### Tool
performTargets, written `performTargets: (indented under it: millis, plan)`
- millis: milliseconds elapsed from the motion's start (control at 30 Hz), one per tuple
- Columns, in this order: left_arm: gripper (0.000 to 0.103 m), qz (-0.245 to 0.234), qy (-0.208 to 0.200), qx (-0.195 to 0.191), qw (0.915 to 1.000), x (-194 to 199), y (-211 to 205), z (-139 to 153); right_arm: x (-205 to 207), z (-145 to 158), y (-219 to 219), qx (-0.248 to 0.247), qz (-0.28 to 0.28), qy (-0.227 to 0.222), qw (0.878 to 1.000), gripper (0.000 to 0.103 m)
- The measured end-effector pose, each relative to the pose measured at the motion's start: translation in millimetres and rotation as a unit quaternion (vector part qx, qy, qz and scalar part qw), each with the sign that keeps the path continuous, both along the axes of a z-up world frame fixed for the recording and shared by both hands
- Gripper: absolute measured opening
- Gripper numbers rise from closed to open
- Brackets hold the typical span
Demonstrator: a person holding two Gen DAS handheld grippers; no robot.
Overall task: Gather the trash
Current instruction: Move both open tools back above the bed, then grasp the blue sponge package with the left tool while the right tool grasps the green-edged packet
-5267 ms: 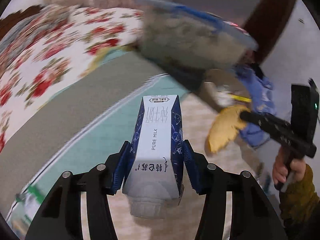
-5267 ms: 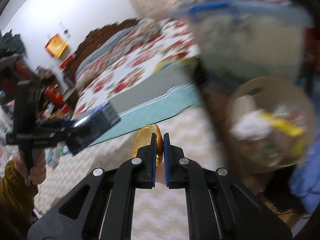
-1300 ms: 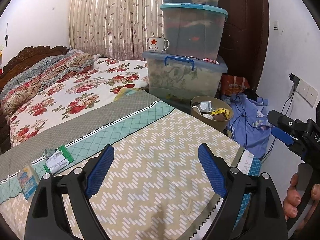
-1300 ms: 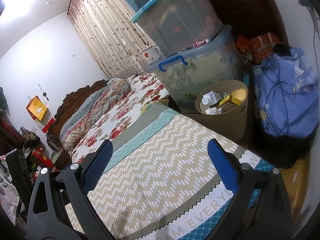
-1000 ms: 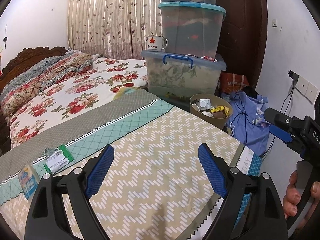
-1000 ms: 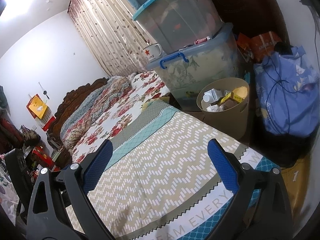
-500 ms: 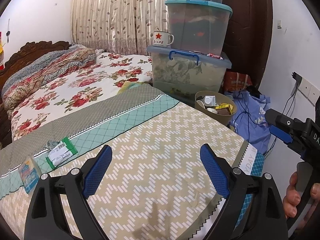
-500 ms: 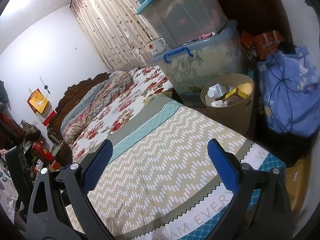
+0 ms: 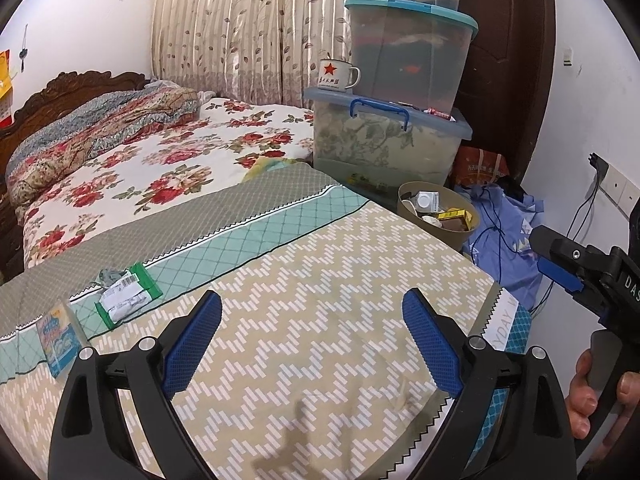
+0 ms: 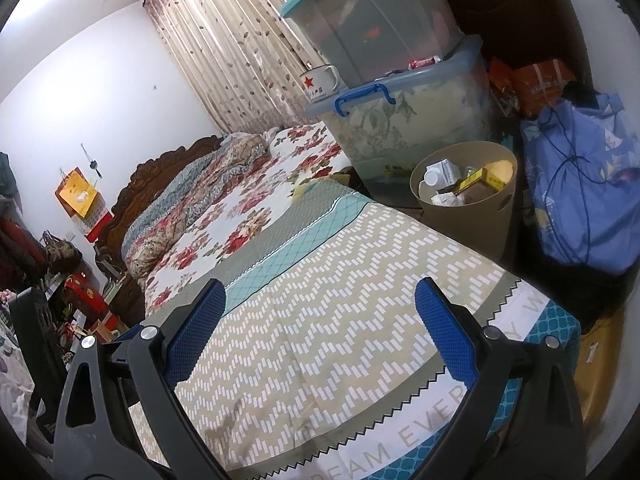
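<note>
Star mug (image 9: pixel 335 75) on storage bin (image 9: pixel 386 142)

The bed (image 9: pixel 320 312) wears a zigzag-patterned cover with a teal band and a floral sheet beyond. At about nine o'clock in the left wrist view, a green-edged wrapper (image 9: pixel 126 300) lies on the teal band, and a small blue packet (image 9: pixel 60 338) rests just beside it toward eight o'clock.

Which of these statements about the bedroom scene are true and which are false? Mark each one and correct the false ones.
1. The left gripper holds a milk carton. False: nothing is between its fingers.
2. A green wrapper lies on the bed. True.
3. The bin is empty. False: it holds cartons and paper.
4. A mug with a red star stands on a storage box. True.
5. The right gripper is open. True.
</note>
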State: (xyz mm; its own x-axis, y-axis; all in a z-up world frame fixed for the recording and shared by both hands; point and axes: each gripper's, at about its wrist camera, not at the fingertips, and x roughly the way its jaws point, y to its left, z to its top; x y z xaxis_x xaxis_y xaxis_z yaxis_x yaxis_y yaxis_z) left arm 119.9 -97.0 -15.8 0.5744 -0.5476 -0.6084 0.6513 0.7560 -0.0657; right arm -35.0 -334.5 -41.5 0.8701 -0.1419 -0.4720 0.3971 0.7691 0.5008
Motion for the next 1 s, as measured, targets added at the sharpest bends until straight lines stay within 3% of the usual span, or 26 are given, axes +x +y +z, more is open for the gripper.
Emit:
performTargets:
  millis: [333, 433, 500, 633, 700, 800, 867, 1000]
  plan:
    - [0.088, 0.023, -0.002, -0.002, 0.9997, 9.5, 17.4, 0.4, 11.3, -3.4, 7.8, -0.001, 0.013, 0.010, 1.000, 0.095]
    - [0.095, 0.061, -0.020, 0.000, 0.9979, 18.6, 41.6, 5.7, 15.7, -6.2, 8.8, 0.001, 0.016, 0.015, 1.000, 0.095]
    - [0.095, 0.109, -0.026, 0.000, 0.9937, 31.9, 71.6, 7.8, 20.0, -8.5, 9.9, 0.002, 0.021, 0.019, 1.000, 0.095]
    - [0.094, 0.240, -0.021, 0.032, 0.9700, 65.1, 131.9, -1.8, 37.6, -12.2, 16.9, -0.004, 0.044, 0.027, 0.999, 0.095]
    - [0.094, 0.293, 0.016, 0.035, 0.9555, 87.0, 162.1, -14.6, 54.3, -12.9, 23.6, -0.011, 0.069, 0.034, 0.997, 0.095]
    - [0.094, 0.325, 0.071, 0.028, 0.9427, 114.3, 189.5, -35.6, 105.6, -13.7, 46.8, -0.030, 0.150, 0.056, 0.987, 0.095]
    - [0.094, 0.335, 0.085, 0.041, 0.9376, 129.3, 192.6, -47.9, 133.6, -15.8, 61.9, -0.041, 0.194, 0.065, 0.978, 0.095]
    - [0.094, 0.340, 0.098, 0.065, 0.9331, 147.7, 186.9, -64.5, 216.6, -32.6, 111.7, -0.072, 0.300, 0.096, 0.946, 0.095]
